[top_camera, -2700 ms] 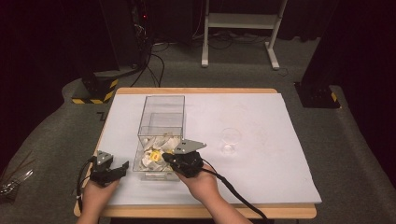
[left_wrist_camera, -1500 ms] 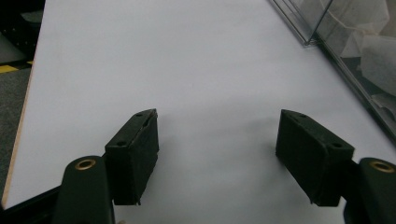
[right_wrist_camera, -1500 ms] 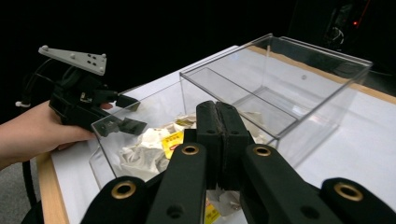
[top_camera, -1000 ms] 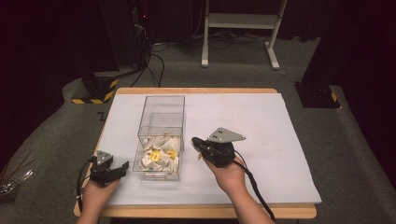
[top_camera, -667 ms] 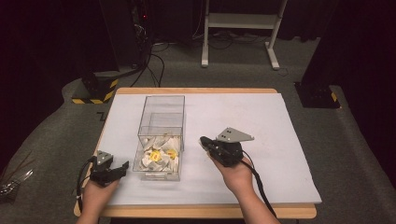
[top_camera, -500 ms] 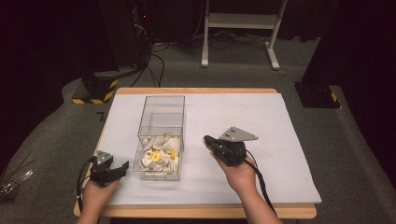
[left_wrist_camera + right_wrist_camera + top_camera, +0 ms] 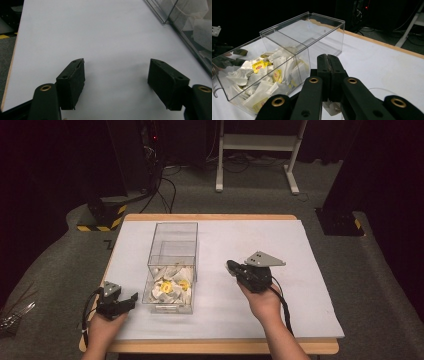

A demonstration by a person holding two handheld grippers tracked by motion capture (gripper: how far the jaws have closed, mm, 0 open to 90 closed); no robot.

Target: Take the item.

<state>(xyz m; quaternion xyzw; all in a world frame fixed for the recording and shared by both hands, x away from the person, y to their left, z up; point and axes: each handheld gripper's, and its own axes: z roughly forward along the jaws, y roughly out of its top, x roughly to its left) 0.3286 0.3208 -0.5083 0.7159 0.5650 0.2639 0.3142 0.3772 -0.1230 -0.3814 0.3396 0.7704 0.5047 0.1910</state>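
Holding a tea bag [image 7: 331,107] in the right gripper [image 7: 328,58], jaws pressed flat together with just a pale corner of the packet peeking out beneath them

Hovering with it over the white table [image 7: 280,240], out to the right of the clear box [image 7: 172,232] and well apart from its wall

Resting the left gripper [image 7: 116,75] low at the near left corner of the table, jaws spread wide with nothing but bare white surface between them, just beside the box's near end and not touching it

Looking into the box from the right gripper view: divided in two, with the near half heaped with tea bags [image 7: 262,75], white packets and a few yellow labels, and the far half bare

Judging progress: one packet lifted out and carried clear of the box, so the picking part of this round looks done; setting it down left to do

Cannot tell where it is meant to land: only a faint curved line on the table beyond the right jaws, too faint to name

Plenty left in the heap, so probably early in the work if the whole pile is to be shifted

Next, presumably, lowering the packet to its spot, parting the jaws, then going back to the near half for another
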